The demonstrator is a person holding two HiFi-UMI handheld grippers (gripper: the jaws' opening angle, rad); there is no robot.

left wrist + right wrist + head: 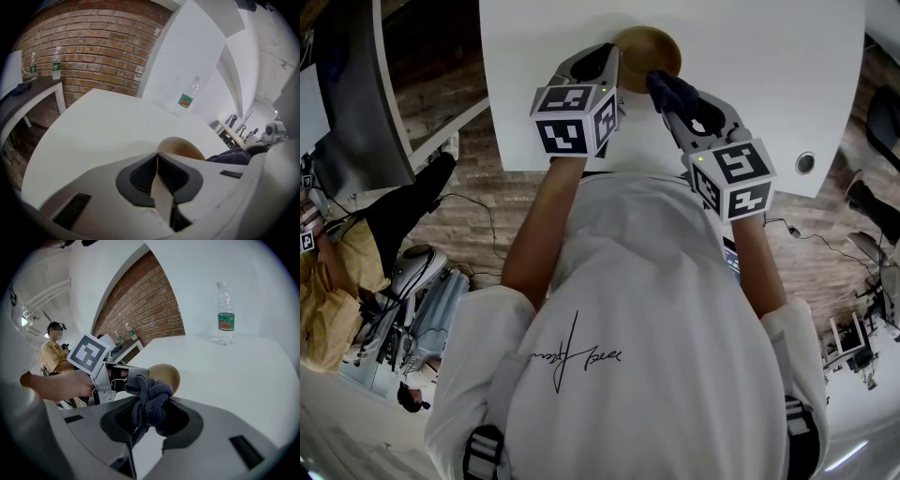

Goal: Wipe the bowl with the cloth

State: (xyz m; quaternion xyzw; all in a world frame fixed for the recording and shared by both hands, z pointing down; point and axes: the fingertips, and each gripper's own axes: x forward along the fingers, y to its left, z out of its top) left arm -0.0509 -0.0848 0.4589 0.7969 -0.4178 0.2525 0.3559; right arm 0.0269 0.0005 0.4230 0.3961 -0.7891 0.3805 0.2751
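A brown wooden bowl (649, 52) sits at the far side of the white table (769, 84). My left gripper (614, 64) is shut on the bowl's near rim; in the left gripper view the thin tan rim (158, 173) runs between the dark pads and the bowl (183, 149) opens beyond them. My right gripper (664, 97) is shut on a bunched dark blue cloth (673, 91), which hangs just right of the bowl. The right gripper view shows the cloth (149, 401) clamped in the jaws, with the bowl (165, 376) and the left gripper's marker cube (88, 354) behind it.
A clear water bottle with a green label (225, 315) stands farther back on the table, also in the left gripper view as the bottle (186, 99). Two bottles (56, 64) stand on a dark side table by the brick wall. A person in yellow (328, 281) sits at the left.
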